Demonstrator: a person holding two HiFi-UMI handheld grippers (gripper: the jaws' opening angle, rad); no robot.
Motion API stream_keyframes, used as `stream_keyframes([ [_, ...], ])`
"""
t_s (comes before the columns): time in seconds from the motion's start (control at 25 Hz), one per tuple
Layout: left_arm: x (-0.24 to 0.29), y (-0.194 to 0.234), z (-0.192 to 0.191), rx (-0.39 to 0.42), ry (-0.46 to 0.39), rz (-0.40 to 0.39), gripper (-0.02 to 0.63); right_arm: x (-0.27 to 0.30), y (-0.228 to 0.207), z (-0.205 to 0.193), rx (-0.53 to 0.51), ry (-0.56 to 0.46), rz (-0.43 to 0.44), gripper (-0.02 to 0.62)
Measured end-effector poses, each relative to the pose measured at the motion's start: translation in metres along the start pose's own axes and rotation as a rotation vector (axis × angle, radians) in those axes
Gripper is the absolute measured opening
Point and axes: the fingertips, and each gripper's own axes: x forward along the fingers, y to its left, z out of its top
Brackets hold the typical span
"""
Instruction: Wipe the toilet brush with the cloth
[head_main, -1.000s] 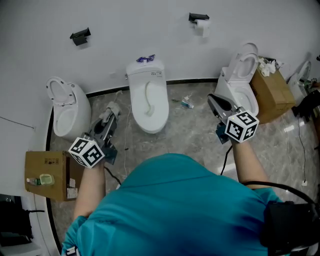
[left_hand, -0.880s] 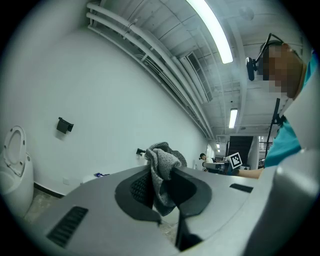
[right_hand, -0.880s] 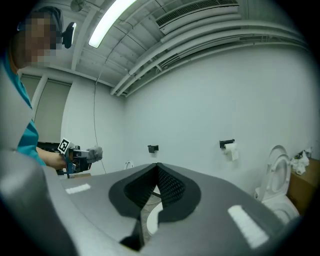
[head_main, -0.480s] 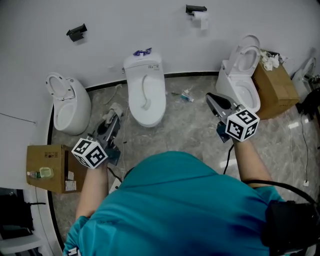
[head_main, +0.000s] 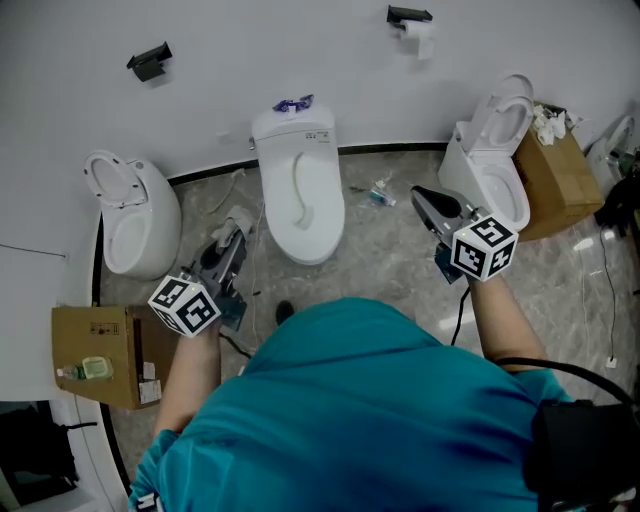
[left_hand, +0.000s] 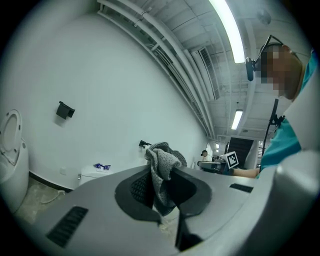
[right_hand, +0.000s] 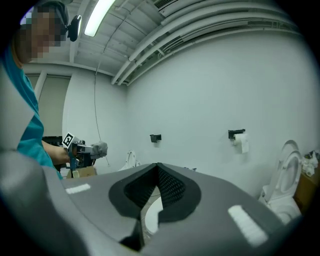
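My left gripper (head_main: 230, 238) is shut on a grey knitted cloth (head_main: 238, 217), held above the floor between the left and the middle toilet. In the left gripper view the cloth (left_hand: 162, 172) bunches up between the two dark pads (left_hand: 137, 187) and sticks out above them. My right gripper (head_main: 420, 196) is shut with nothing in it, and points toward the right toilet (head_main: 492, 165). Its jaws (right_hand: 157, 170) meet at the tip in the right gripper view, where the left gripper (right_hand: 80, 149) and the cloth (right_hand: 100, 148) show at the far left. I make out no toilet brush in any view.
Three white toilets stand along the curved wall: left (head_main: 128, 212), middle (head_main: 300, 180) and right. Cardboard boxes sit at the left (head_main: 95, 345) and far right (head_main: 555, 185). A small bottle (head_main: 378, 196) and cables lie on the marble floor. A paper roll holder (head_main: 412, 20) hangs on the wall.
Both grippers have shifted a little and sunk slightly, and the head view has moved with the person. A dark shoe tip now shows beside the left gripper. Both jaws stay shut.
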Motion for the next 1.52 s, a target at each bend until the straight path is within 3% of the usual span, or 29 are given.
stream_keyframes([
  [0.24,0.029,0.099,0.043,-0.005,0.016,-0.097,0.038,0.095,0.004,0.029,-0.021,0.027,-0.057,-0.008],
  [0.48,0.052,0.177,0.071,-0.005,0.042,-0.144,0.038,0.171,0.002,0.041,-0.013,0.052,-0.101,-0.008],
  [0.88,0.091,0.242,0.062,-0.06,0.082,-0.106,0.038,0.243,-0.035,0.032,-0.015,0.118,-0.052,-0.008],
  [1.04,0.123,0.251,0.051,-0.068,0.097,-0.043,0.038,0.269,-0.074,0.018,-0.019,0.141,0.021,-0.008],
  [1.24,0.172,0.257,0.034,-0.113,0.065,0.098,0.038,0.316,-0.13,-0.002,-0.068,0.193,0.199,-0.008],
  [1.52,0.218,0.259,0.004,-0.158,0.089,0.234,0.038,0.381,-0.155,-0.02,-0.267,0.289,0.456,-0.008],
])
